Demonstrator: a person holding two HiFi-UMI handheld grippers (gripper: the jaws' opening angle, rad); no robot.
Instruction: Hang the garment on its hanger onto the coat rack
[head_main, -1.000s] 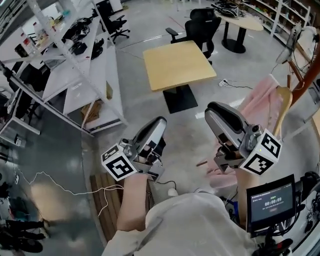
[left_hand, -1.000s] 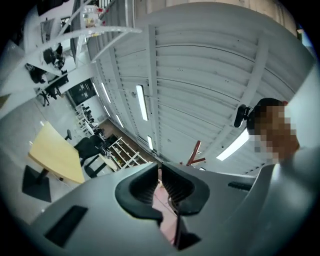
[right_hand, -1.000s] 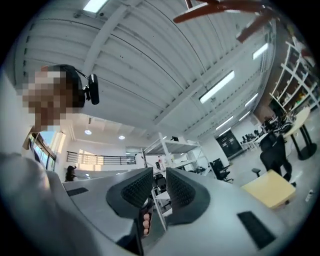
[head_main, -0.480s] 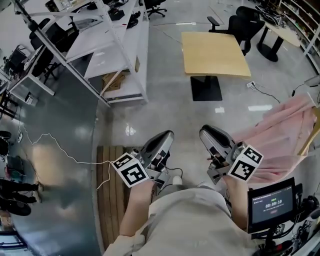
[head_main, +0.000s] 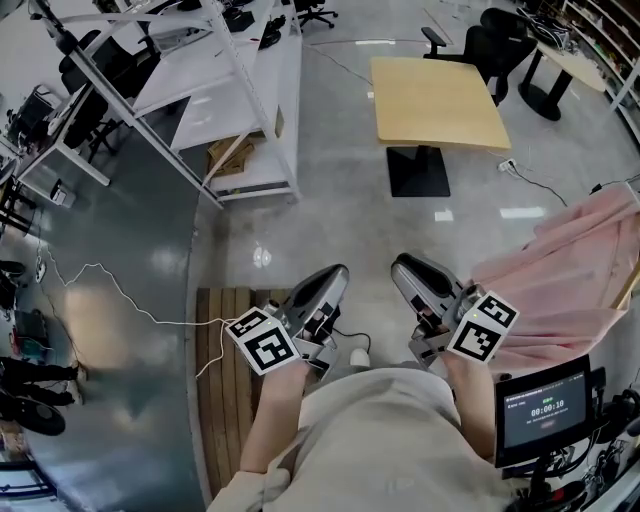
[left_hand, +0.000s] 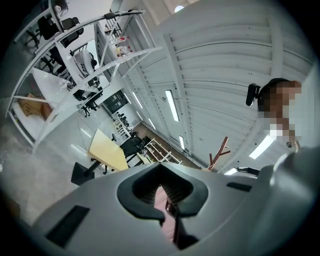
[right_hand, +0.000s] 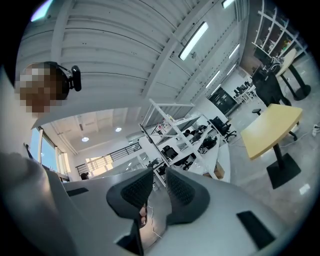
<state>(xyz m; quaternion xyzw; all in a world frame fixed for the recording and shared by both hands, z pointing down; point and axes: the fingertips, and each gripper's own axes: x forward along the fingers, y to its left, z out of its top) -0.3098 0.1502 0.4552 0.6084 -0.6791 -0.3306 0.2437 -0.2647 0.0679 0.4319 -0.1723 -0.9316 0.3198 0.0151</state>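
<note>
Garment (head_main: 560, 275) is seen rightward, nearest right gripper (head_main: 408, 270) | its jaws are held slightly apart, empty | left gripper (head_main: 330, 278) is closed, empty

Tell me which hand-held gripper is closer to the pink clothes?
The right hand-held gripper, right beside the pink garment. The left hand-held gripper, its jaws closing on nothing, is farther off by the wooden slats.

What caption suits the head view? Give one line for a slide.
Head view: left gripper and right gripper close to the body, pink garment at right, yellow table ahead.
</note>
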